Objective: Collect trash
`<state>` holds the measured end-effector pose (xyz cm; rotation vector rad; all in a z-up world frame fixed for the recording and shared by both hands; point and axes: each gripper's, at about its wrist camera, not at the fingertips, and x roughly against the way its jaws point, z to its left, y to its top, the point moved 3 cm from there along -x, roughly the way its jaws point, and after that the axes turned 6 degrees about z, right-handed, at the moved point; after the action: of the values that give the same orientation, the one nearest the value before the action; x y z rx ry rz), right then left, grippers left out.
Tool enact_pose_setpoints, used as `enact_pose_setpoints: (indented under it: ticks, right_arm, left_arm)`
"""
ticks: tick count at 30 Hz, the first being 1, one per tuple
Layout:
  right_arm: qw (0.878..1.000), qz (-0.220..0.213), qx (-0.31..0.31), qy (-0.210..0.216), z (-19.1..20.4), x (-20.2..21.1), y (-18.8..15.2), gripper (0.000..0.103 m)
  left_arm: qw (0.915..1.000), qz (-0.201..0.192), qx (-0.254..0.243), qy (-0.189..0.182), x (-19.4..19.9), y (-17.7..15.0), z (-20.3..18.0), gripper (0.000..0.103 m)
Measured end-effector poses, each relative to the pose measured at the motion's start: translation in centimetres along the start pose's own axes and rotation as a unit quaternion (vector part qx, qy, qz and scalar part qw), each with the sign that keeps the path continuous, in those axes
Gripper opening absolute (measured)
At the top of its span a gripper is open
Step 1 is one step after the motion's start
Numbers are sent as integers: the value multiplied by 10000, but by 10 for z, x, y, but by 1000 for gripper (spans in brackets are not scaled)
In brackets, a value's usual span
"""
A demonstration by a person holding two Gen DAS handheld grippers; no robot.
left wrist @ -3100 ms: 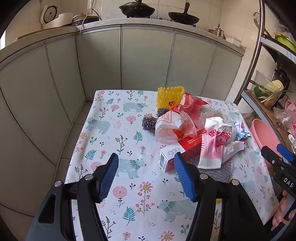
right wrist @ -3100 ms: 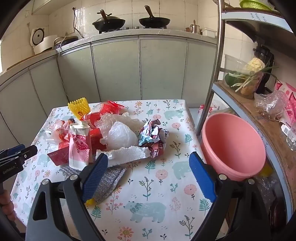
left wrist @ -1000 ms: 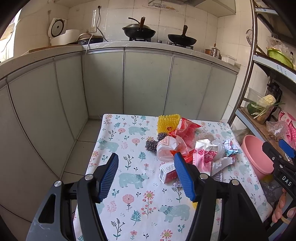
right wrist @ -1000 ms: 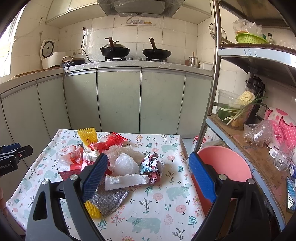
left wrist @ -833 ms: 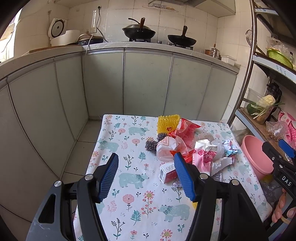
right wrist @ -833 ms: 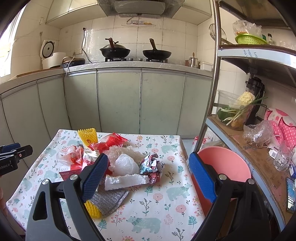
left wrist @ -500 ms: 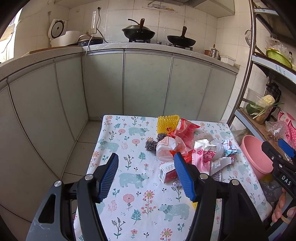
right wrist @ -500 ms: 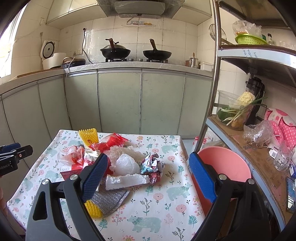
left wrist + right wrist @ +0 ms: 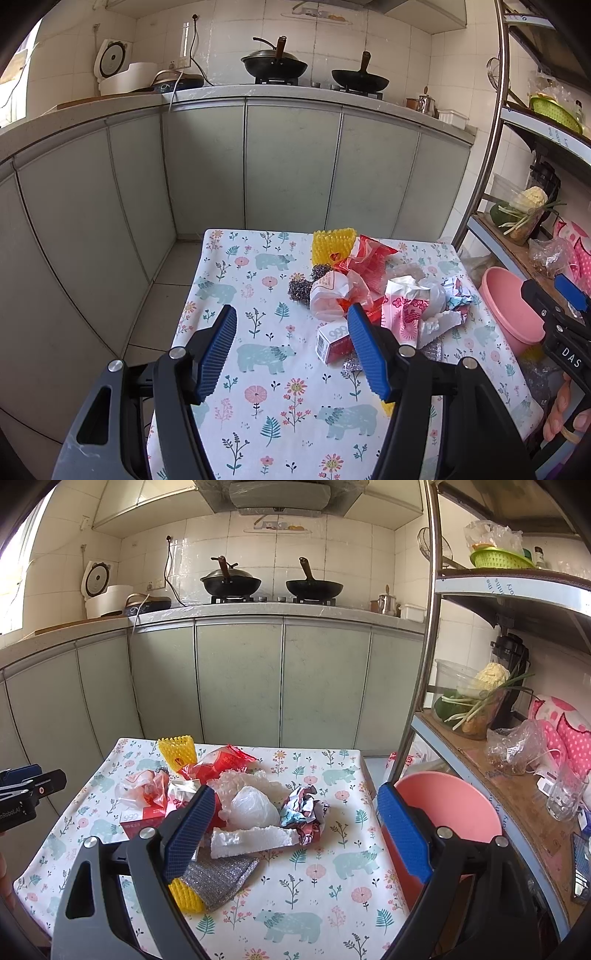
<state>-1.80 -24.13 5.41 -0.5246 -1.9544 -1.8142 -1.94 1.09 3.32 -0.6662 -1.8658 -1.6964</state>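
Right wrist view: both tongs, left tongs (image 9: pixel 291 354) and right tongs (image 9: pixel 295 834), are hanging released over trash (image 9: pixel 251 808) lying mid-table (image 9: pixel 295 904); light, crinkly, soft stuff, probably best pinched at loose folds.

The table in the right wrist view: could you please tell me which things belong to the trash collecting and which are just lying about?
For the job:
crumpled foil wrapper
white foam piece
red plastic bag
pink basin

Just about:
woks
rice cooker
glass

Crinkled glossy plastic bags (image 9: pixel 255 808), rough white foam (image 9: pixel 253 840), metallic mesh cloth (image 9: pixel 218 878), matt printed tablecloth (image 9: pixel 314 904), smooth pink plastic basin (image 9: pixel 450 805)
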Motion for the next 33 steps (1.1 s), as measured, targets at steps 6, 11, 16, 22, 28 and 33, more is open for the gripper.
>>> enact_pose_setpoints:
  ticks: [6,11,16,22,28,33]
  right_arm:
    - [9999,156,-62,42,-4,-7,-4,90]
    - [9990,377,-124,219,-8,-16,-12,90]
    - [9962,725,-149,449,-11,-28,-23,88]
    - [9871,1288,-340,884,-16,-49,-37,62]
    - [9817,1429,-405,1191,-18,-60,-43,54]
    - [9815,1369,-382,1284,-28,-65,-33,54]
  left_arm:
    - [9999,110,-73,-102,-8,-2,0,62]
    - [9989,279,-130,-358,-18,-6,2,62]
    - [9965,550,-216,-591,-34,-14,1,62]
    - [9934,741,-199,-855,-53,-12,-2,62]
    - [9920,754,-272,-972,-70,9,-9,60]
    - [9910,878,-310,-965,-92,19,-14,54]
